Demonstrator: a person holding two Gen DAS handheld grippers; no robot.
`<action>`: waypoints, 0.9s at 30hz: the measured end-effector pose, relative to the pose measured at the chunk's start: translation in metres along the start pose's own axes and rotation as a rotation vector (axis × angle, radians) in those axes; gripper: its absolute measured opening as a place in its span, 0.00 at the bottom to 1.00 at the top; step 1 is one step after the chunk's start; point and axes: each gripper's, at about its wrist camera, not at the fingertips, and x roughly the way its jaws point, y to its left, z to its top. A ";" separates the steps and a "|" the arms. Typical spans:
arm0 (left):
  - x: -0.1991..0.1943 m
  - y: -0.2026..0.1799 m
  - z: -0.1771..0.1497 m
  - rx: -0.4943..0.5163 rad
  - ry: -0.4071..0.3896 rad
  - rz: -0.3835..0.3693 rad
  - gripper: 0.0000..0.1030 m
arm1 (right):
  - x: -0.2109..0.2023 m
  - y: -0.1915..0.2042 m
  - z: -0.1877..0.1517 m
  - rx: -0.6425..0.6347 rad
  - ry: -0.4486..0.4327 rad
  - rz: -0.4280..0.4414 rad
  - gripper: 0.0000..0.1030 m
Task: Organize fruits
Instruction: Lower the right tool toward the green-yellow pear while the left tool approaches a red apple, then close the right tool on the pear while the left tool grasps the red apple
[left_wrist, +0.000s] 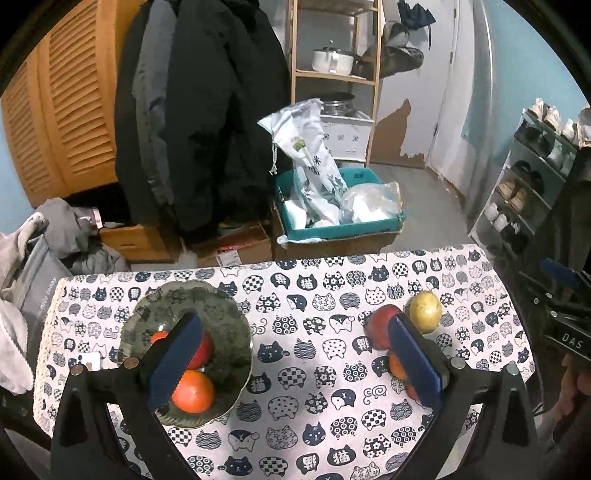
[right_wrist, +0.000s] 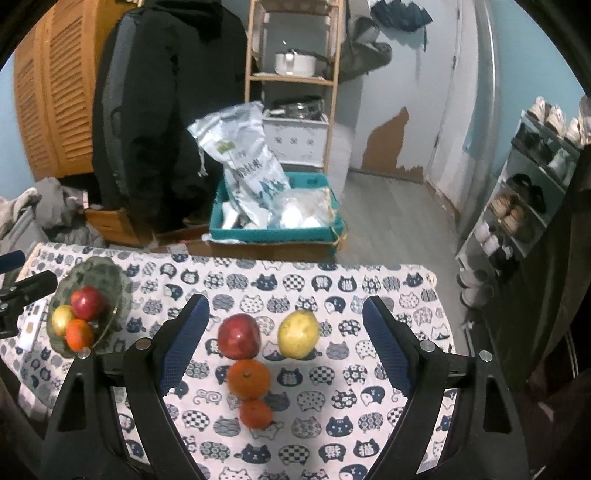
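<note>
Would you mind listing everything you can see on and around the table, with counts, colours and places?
Bowl: one, dark green glass, table's left end.
Fruit in bowl: three; red apple, yellow fruit, orange.
Loose fruit on cloth: four; red apple, yellow fruit, larger orange, smaller orange nearest the camera.
Tablecloth: one, white with navy cat faces, covering the table.
Crate: one, teal, on the floor behind the table, holding bags.
Coats: dark, hanging at the back.
Shelf: one, wooden, holding a white pot.
Shoe rack: one, at the right wall.
Left gripper: open, empty.
Right gripper: open, empty, over the loose fruit.
</note>
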 end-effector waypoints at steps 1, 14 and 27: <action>0.004 -0.002 0.000 0.000 0.007 0.001 0.98 | 0.003 -0.002 -0.001 0.003 0.009 -0.001 0.82; 0.061 -0.030 0.006 0.016 0.088 0.000 0.98 | 0.073 -0.025 -0.011 0.076 0.174 0.036 0.82; 0.142 -0.048 0.003 0.030 0.200 0.039 0.98 | 0.166 -0.039 -0.030 0.140 0.358 0.059 0.82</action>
